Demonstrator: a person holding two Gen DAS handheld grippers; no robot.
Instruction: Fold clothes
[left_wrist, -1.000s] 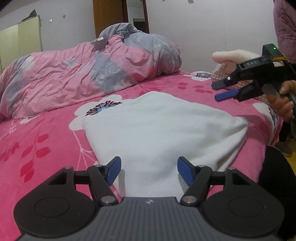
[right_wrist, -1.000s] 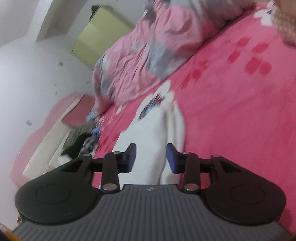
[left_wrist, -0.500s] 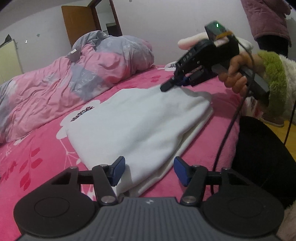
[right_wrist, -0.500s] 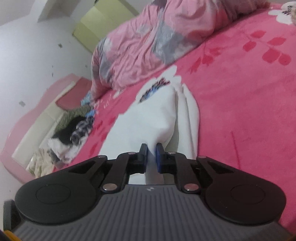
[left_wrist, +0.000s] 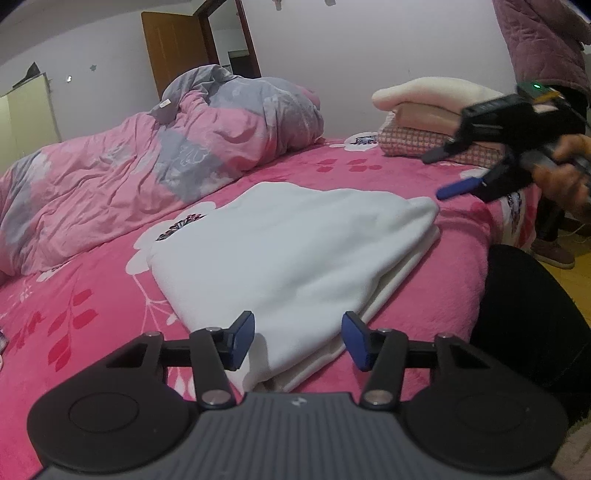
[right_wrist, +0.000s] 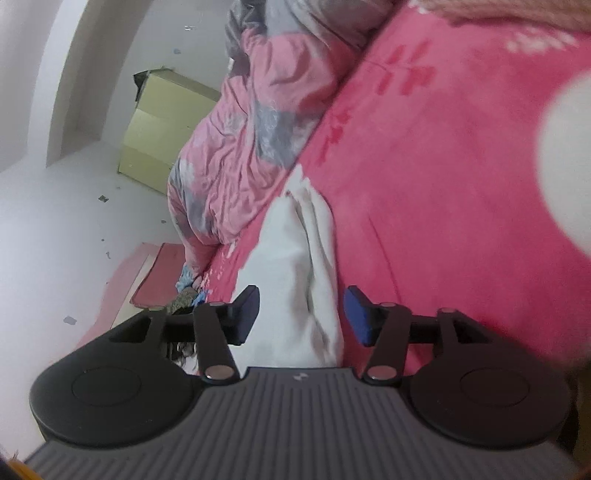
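Here, through the left wrist camera, your left claw (left_wrist: 298, 339) hangs with its fingers apart over the near corner of the white garment (left_wrist: 291, 251), which lies doubled in layers on the pink bed (left_wrist: 454, 258). Your right claw (left_wrist: 448, 173) hovers off the far corner, spread and gripping nothing. A stack of folded clothes (left_wrist: 424, 110) sits beyond.

From the right wrist camera, the right claw (right_wrist: 301, 314) gapes wide with the garment's stacked edges (right_wrist: 310, 266) between and below its fingers.

I judge another fold or a move to the stack could follow; either way, pinch every layer at matching corners, lift evenly, and keep the edges aligned.
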